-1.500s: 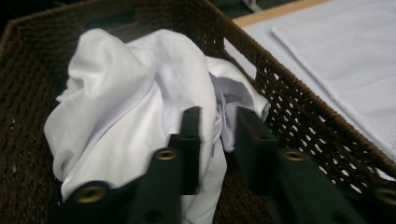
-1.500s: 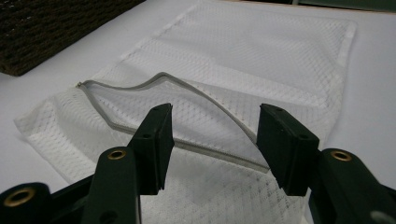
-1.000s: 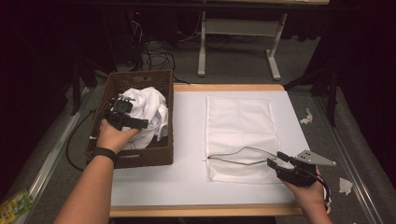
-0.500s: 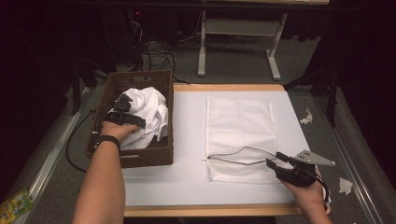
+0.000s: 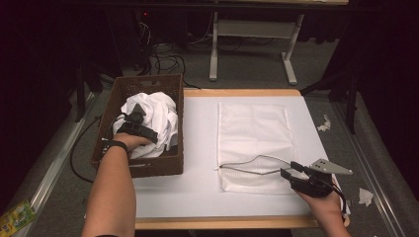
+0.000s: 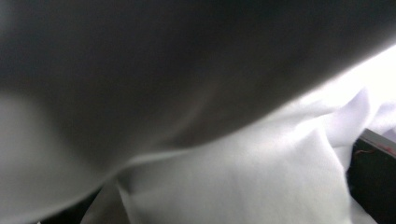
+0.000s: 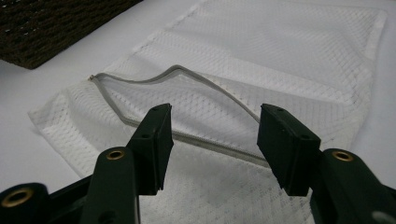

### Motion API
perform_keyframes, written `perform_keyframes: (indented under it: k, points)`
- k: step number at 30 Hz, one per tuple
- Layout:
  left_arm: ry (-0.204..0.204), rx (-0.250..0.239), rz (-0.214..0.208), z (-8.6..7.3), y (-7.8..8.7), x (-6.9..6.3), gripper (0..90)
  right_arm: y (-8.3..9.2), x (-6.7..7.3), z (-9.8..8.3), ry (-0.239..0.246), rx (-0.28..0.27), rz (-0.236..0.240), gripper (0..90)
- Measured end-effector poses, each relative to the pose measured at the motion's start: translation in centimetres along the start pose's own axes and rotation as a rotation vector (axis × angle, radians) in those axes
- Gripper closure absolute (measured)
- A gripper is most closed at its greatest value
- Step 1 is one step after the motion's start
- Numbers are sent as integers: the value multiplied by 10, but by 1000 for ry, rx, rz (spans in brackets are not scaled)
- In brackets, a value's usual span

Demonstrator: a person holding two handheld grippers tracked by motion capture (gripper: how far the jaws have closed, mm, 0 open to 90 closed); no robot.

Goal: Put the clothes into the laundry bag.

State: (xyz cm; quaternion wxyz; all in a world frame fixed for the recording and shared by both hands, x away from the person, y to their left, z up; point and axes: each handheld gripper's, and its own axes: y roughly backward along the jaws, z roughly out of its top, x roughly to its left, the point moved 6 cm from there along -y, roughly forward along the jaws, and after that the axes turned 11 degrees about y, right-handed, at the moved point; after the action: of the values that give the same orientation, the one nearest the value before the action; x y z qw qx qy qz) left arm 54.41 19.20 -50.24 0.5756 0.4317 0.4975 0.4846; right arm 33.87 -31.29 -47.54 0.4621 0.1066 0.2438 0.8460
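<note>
Woven wicker basket (image 5: 170,163), rough; soft white cloth (image 5: 155,116); mesh bag (image 7: 289,51), grey zipper (image 7: 187,72); matt tabletop (image 5: 192,197).

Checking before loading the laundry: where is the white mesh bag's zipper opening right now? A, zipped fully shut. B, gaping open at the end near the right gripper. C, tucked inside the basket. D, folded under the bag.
B: the zipper gapes open on the mesh bag, just before the right gripper.

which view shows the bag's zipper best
The right gripper view: the zipper runs close and sharp across the mesh bag, gaping open. The high view shows it as a thin dark loop. The left gripper view faces white cloth.
</note>
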Motion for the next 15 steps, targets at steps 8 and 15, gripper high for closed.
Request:
perform_keyframes:
  k: [8,15]
  points:
    - [-47,-12,151,-2,-6,-3,64,-1,1,-1,0,6,5,462]
    - [-64,-9,140,-3,-1,-7,191,0,1,-1,-6,5,8,462]
